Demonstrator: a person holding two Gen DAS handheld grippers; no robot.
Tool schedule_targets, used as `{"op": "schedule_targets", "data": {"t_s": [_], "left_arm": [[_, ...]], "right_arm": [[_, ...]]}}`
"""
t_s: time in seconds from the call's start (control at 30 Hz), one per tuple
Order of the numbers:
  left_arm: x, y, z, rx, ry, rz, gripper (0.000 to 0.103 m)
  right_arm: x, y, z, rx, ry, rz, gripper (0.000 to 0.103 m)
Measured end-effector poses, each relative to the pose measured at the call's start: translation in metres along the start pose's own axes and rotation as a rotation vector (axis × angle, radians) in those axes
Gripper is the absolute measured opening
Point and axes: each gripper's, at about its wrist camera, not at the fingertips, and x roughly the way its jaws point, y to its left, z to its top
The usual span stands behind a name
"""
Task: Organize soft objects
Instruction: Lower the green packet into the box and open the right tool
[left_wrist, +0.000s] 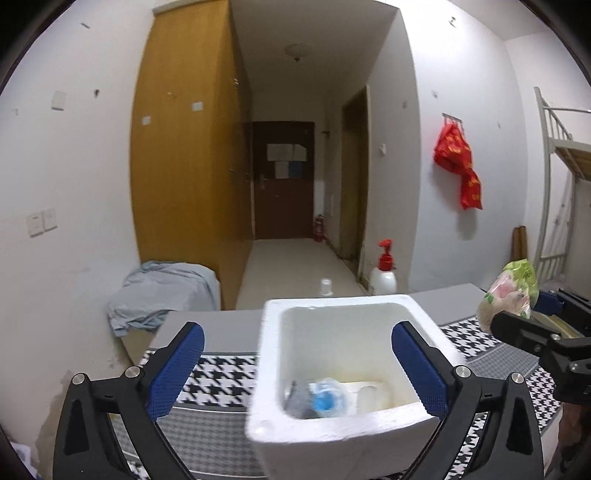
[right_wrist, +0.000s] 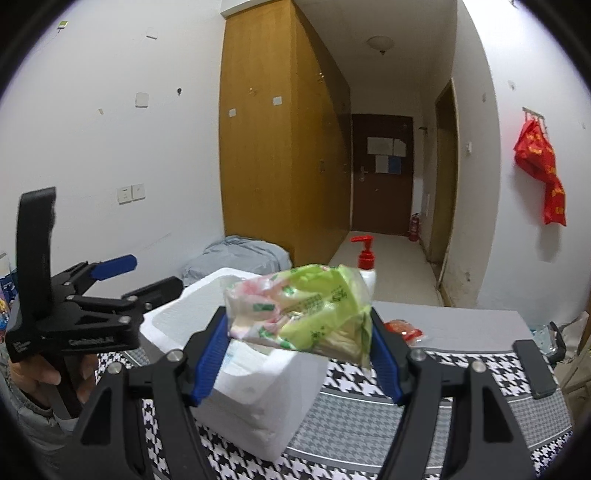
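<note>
On top of the checked cloth (right_wrist: 369, 413) sat a white foam box (left_wrist: 332, 435), open at the top so soft things could drop in. Its walls looked thick, light and a bit crumbly. Down at the bottom lay a crinkly clear packet with a blue spot (left_wrist: 325, 400), next to something white and something dark that were too blurry to name.

The left gripper (left_wrist: 295, 373) had its blue pads spread as wide as they go, with nothing pinched between them. It hung right in front of the box, so it had probably let something go there.

The right gripper (right_wrist: 299, 350) was clamped on a soft green and pink bag (right_wrist: 303, 306). The bag was squishy and shiny, and it bulged out past the pads. It was held up in the air, above the near edge of the box. I think it was going into the box next.

A red packet (right_wrist: 404, 328) waited on the table behind it.
</note>
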Motion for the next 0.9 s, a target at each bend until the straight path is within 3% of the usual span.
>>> {"op": "schedule_targets", "data": {"t_s": [0.37, 0.7, 0.77, 0.9], "left_arm": [[-0.018, 0.023, -0.003, -0.030, -0.027, 0.102, 0.102], [-0.029, 0.035, -0.008, -0.049, -0.025, 0.135, 0.102], [-0.032, 0.037, -0.010, -0.053, -0.026, 0.134, 0.102], [-0.033, 0.040, -0.010, -0.065, -0.027, 0.127, 0.102]], "right_arm": [[0.023, 0.025, 0.005, -0.018, 0.034, 0.082, 0.074], [0.042, 0.036, 0.010, -0.019, 0.070, 0.108, 0.075], [0.047, 0.039, 0.011, -0.023, 0.078, 0.112, 0.077], [0.059, 0.044, 0.012, -0.029, 0.104, 0.115, 0.091]]}}
